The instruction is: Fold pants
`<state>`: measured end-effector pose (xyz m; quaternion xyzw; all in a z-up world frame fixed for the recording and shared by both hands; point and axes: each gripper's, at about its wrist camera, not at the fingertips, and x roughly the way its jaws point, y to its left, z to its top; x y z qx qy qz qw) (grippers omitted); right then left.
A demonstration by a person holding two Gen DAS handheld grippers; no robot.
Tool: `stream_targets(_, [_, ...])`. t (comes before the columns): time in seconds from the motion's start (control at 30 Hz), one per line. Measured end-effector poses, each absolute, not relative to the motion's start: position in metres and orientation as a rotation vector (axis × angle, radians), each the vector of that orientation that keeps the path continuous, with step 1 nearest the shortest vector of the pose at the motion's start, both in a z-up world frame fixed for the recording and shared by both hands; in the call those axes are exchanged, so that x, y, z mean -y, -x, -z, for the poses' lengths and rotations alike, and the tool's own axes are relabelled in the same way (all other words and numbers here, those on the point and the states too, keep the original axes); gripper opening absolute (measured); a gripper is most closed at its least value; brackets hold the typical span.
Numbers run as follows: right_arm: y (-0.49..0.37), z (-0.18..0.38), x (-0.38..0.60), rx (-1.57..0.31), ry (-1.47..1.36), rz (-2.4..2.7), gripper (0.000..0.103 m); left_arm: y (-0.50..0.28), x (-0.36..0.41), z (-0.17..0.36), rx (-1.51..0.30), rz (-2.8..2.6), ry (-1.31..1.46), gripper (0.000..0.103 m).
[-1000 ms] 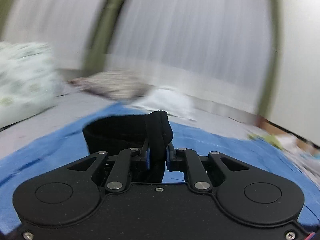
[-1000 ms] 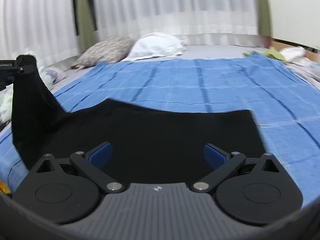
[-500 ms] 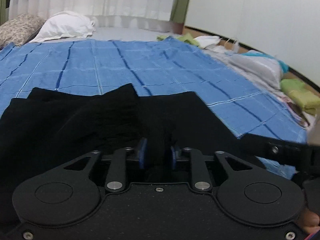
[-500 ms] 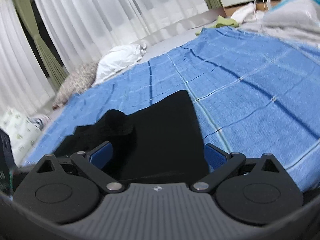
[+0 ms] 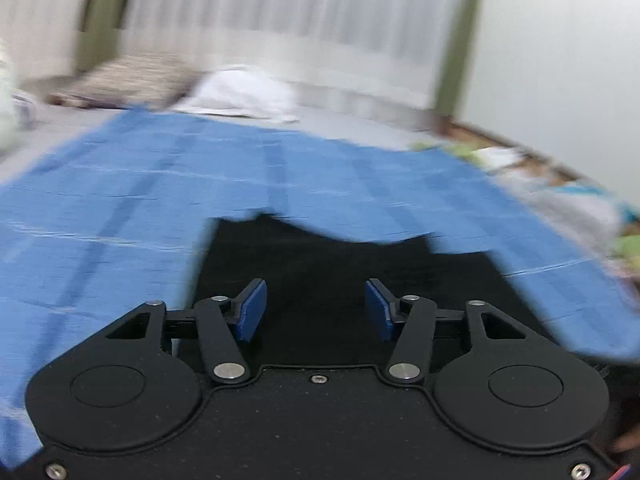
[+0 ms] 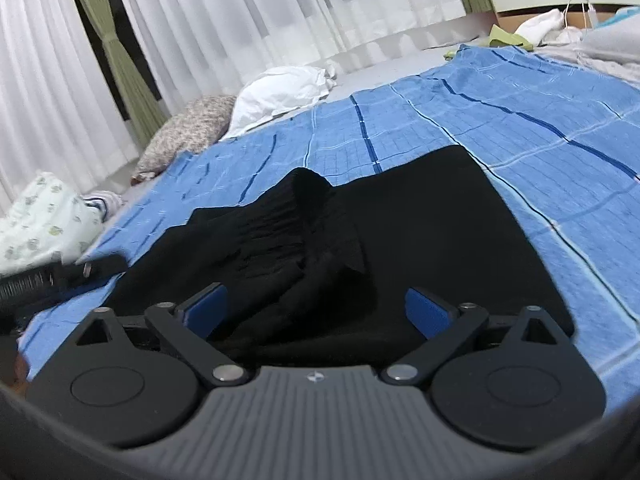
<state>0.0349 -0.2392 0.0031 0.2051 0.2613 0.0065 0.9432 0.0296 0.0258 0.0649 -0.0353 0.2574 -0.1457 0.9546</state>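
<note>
Moved: my left gripper [image 5: 316, 310] just opened, releasing the black pants [image 6: 420, 240] onto the blue bedspread [image 6: 520, 120].
Right gripper [image 6: 316, 312]: spread wide, empty.

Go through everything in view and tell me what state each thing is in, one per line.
Black pants: lying on the blanket, partly folded, a bunched ridge on top.
Blue checked blanket: spread flat under the pants.
Left gripper: open, jaws just been opening, pads clear of the cloth.
Right gripper: open wide, empty.
White pillow: crumpled, beyond the blanket.
</note>
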Motion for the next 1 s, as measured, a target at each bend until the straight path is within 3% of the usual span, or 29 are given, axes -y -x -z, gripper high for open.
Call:
stream_targets(0.23, [-0.075, 0.003, 0.212, -0.572, -0.417, 0.006, 0.079, -0.043, -0.036, -0.032, -0.629, 0.202, 0.001, 0.045])
stream_targets(0.3, [-0.080, 0.003, 0.208, -0.563, -0.412, 0.035, 0.039, -0.044, -0.033, -0.025, -0.639, 0.199, -0.002, 0.045])
stream_targets(0.37, [-0.083, 0.001, 0.212, -0.554, -0.438, 0.029, 0.025, -0.044, -0.032, -0.026, -0.631, 0.223, -0.001, 0.045])
stream_targets(0.4, [-0.081, -0.002, 0.212, -0.539, -0.412, 0.035, 0.023, -0.042, -0.031, -0.029, -0.626, 0.240, 0.003, 0.045])
stream_targets(0.6, [-0.041, -0.022, 0.226, -0.420, -0.252, 0.198, 0.023, -0.027, -0.008, -0.030, -0.599, 0.324, -0.051, 0.045])
stream_targets(0.93, [-0.021, 0.001, 0.254, -0.486, -0.235, 0.289, 0.032, -0.024, 0.005, -0.023, -0.638, 0.359, -0.096, 0.045])
stream_targets(0.97, [-0.020, 0.000, 0.255, -0.489, -0.234, 0.291, 0.036, -0.025, 0.004, -0.027, -0.638, 0.358, -0.096, 0.045])
stream_targets(1.0, [-0.019, -0.003, 0.256, -0.499, -0.230, 0.304, 0.058, -0.027, 0.002, -0.032, -0.633, 0.357, -0.094, 0.045])
